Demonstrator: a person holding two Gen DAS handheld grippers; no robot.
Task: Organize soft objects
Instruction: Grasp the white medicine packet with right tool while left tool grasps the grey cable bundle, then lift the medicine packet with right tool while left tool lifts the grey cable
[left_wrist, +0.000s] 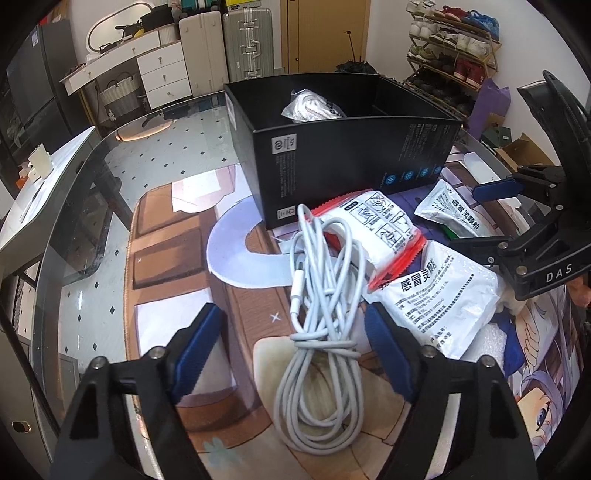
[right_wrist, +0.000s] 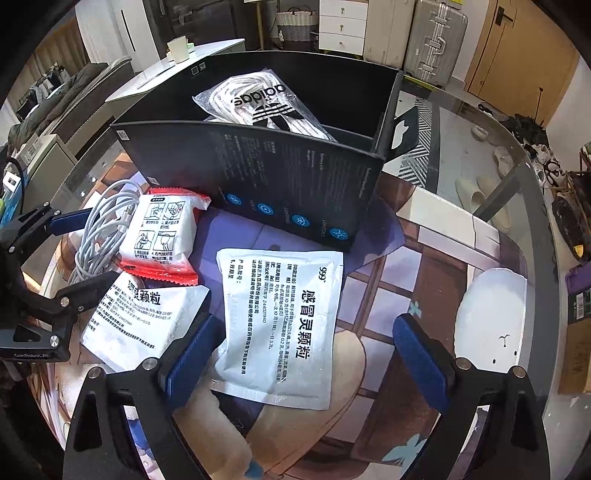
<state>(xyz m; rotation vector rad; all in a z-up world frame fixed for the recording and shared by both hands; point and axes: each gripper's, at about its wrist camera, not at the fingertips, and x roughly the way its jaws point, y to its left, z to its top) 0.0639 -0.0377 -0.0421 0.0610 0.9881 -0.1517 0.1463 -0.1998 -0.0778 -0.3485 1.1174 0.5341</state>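
Observation:
A coiled white cable (left_wrist: 321, 332) (right_wrist: 99, 229) lies on the printed mat. My left gripper (left_wrist: 293, 332) (right_wrist: 85, 254) stands open around it; the pads do not press it. A red-and-white packet (left_wrist: 376, 229) (right_wrist: 162, 236) rests partly on the cable. One white sachet (left_wrist: 436, 299) (right_wrist: 140, 321) lies beside it. My right gripper (right_wrist: 306, 343) (left_wrist: 480, 218) is open over a second white sachet (right_wrist: 280, 325) (left_wrist: 450, 210), which lies flat between its fingers. Behind stands an open black box (left_wrist: 351, 155) (right_wrist: 295, 184) holding a bagged white item (left_wrist: 310, 107) (right_wrist: 258, 103).
The glass table (left_wrist: 74, 221) curves away on the left, with floor visible through it. A white foam piece (left_wrist: 487, 339) lies under the nearer sachet. Suitcases (left_wrist: 247, 40), drawers and a shoe rack (left_wrist: 454, 48) stand in the room behind.

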